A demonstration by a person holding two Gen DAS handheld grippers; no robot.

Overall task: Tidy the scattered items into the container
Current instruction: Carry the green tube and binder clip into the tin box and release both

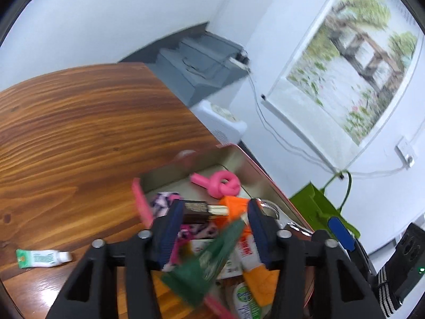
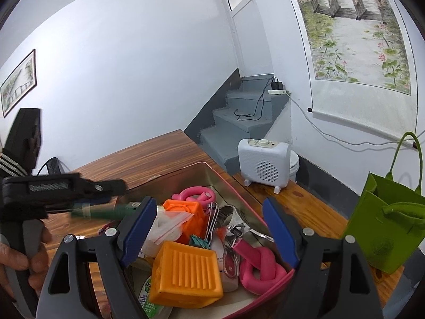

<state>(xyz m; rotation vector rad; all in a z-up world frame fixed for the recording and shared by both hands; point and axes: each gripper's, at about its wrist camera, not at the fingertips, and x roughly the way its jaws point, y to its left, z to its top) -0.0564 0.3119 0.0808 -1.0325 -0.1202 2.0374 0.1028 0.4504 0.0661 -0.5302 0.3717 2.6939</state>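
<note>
Blurring green tube [image 1: 209, 263] between left jaws

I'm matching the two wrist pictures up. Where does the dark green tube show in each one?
Left wrist: the dark green tube is at bottom centre, blurred, between the left tongs over the tin.
Right wrist: it is at middle left, under the black tongs that reach in from the left edge.
Shared landmark: the knotted pink toy lying in the tin.

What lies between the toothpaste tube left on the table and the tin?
Only bare wood of the table separates the toothpaste tube from the tin, seen in the left wrist view.
</note>
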